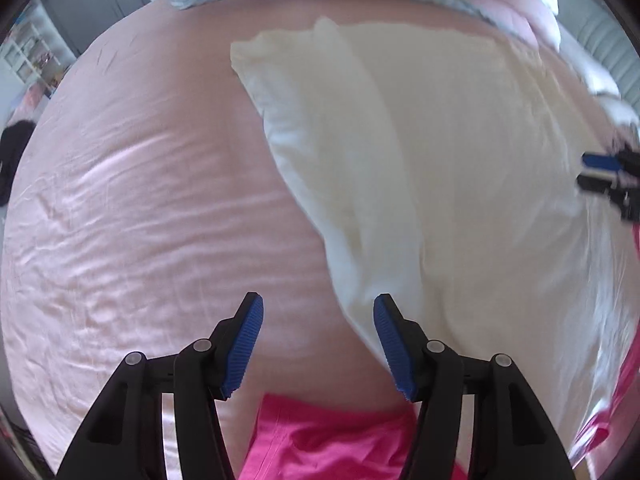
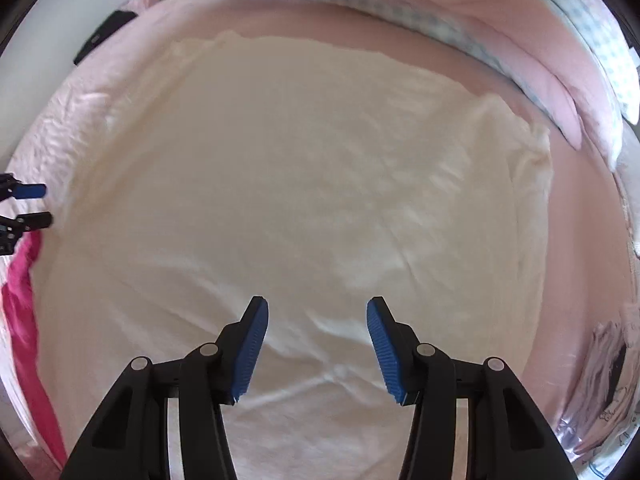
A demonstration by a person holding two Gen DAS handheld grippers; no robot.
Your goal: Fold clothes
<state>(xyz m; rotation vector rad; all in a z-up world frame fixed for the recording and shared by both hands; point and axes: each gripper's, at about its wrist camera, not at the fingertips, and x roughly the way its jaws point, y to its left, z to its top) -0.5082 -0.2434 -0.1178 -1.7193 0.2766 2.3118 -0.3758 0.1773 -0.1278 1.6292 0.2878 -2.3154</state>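
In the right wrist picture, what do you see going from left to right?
The other gripper, the left gripper → bright pink garment → big cream garment → pink bedsheet → shiny printed fabric.

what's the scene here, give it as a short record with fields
surface: bed with pink sheet
main garment: white cloth spread flat on the sheet
other garment: hot pink cloth, near edge, beside the white one
left gripper: open, empty, over the white cloth's left edge
right gripper: open, empty, over the white cloth
far side: pink and checked bedding piled up
fold state: no fold visible yet
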